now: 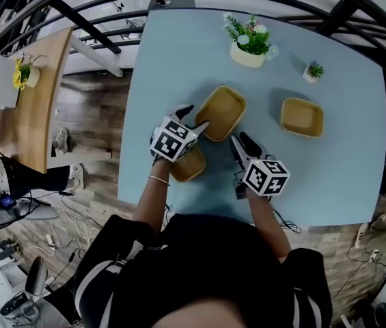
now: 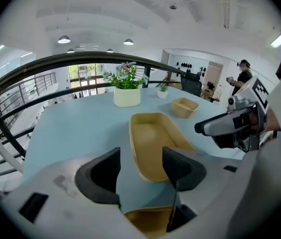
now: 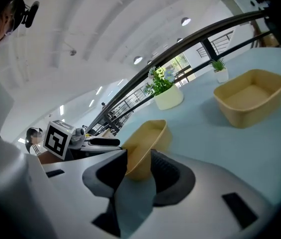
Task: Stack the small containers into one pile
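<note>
No legible text, numbers, brands. Only black-white square marker patterns on left claw cube (image 1: 173,140), right claw cube (image 1: 266,176).

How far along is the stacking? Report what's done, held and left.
Done: nothing; the middle container, right container and near container sit apart on the table. In hand: nothing; left gripper and right gripper are open near the middle container. Left: all the stacking.

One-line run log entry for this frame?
stage: pre-grasp | left tongs: open, empty, above near container | right tongs: open, empty, by middle container | right container: alone | stack: not started
</note>
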Available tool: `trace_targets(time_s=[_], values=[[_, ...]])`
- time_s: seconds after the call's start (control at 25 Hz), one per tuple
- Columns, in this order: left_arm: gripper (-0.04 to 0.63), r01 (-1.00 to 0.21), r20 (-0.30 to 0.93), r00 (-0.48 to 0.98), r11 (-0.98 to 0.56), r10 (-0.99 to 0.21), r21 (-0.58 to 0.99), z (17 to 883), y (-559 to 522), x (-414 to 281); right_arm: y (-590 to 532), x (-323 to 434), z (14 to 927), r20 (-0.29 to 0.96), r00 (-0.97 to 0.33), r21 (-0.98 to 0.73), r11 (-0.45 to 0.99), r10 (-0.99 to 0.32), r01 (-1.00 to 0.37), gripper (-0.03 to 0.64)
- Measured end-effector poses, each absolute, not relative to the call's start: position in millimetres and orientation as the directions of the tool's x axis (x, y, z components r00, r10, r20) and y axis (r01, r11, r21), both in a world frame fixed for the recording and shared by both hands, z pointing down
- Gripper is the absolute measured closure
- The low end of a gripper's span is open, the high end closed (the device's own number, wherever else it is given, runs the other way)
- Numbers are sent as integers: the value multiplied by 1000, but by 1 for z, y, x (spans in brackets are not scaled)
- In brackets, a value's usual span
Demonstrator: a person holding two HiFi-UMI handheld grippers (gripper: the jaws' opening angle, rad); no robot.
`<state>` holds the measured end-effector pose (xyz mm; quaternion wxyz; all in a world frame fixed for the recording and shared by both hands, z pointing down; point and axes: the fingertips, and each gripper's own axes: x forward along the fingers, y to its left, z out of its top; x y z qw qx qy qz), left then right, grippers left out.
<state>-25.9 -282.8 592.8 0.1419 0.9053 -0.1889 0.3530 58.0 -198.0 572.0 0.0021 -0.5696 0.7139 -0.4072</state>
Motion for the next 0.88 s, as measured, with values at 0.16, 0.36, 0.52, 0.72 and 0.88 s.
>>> trace_targets(time_s=[0.16, 0.36, 0.52, 0.72, 0.88], values=[[354, -404, 729, 652, -909, -208, 102, 597, -282, -18, -204, 56, 584, 484, -343, -603, -22, -805, -798, 453], [354, -356, 774, 606, -933, -185, 57, 608, -284, -14, -211, 50, 599, 519, -355, -612, -49, -778, -789, 443], [354, -297, 803, 572, -955, -168, 11, 613, -275, -10, -209, 46, 605, 532, -374, -624, -53, -759, -780, 442], [354, -273, 800, 580, -962, -153, 14, 608, -267, 3, -208, 46, 601, 527, -392, -631, -38, -754, -775, 443], [354, -294, 782, 604, -955, -154, 39, 605, -267, 9, -211, 45, 600, 528, -398, -627, -28, -751, -779, 449]])
